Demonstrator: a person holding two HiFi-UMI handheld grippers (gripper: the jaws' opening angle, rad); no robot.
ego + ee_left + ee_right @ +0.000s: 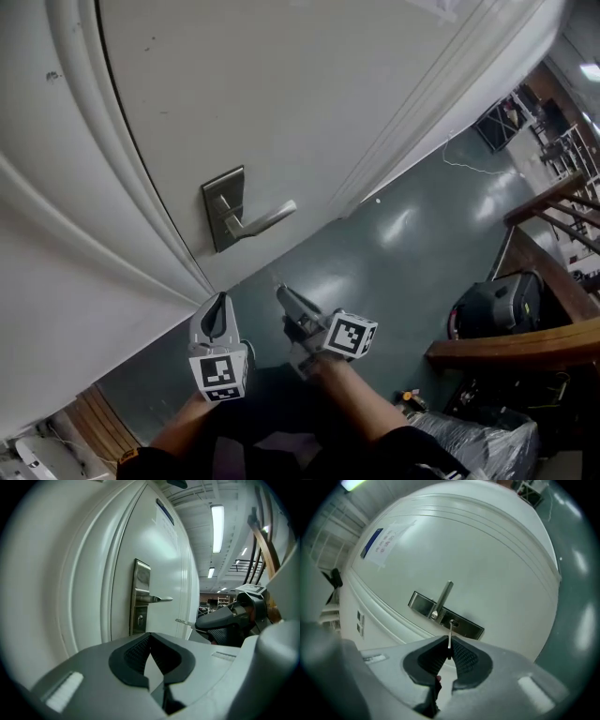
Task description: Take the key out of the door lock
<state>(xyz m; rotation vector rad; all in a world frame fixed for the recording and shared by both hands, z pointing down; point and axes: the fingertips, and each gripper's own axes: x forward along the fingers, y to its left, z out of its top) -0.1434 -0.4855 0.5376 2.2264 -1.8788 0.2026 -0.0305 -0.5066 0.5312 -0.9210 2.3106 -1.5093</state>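
The right gripper [448,649] has its 2 jaws closed narrowly on the key [450,635], pinching it by its base. The thin metal blade sticks out past the pads and points toward the door [281,94]. In the right gripper view the blade's tip lines up with the keyhole [453,623] in the steel lock plate [445,615]. The left gripper view shows the key from the side, its blade in open air and clear of the plate, so it is out of the lock. The lever handle [267,220] juts from the plate above the keyhole, level and untouched.

The left gripper [150,637] sits just beside the right one, nearer the door frame. Its 2 pads meet at the tips with nothing between them.

The door is white and panelled, with raised mouldings around its edge and 1 paper notice [382,543] with a blue band stuck high on it. Below it the floor [412,253] is smooth, grey-green and glossy with light reflections. To the right stand a wooden railing [525,347] and a black bag [497,305]. Long ceiling lights [217,527] run overhead toward a cluttered area in the background.
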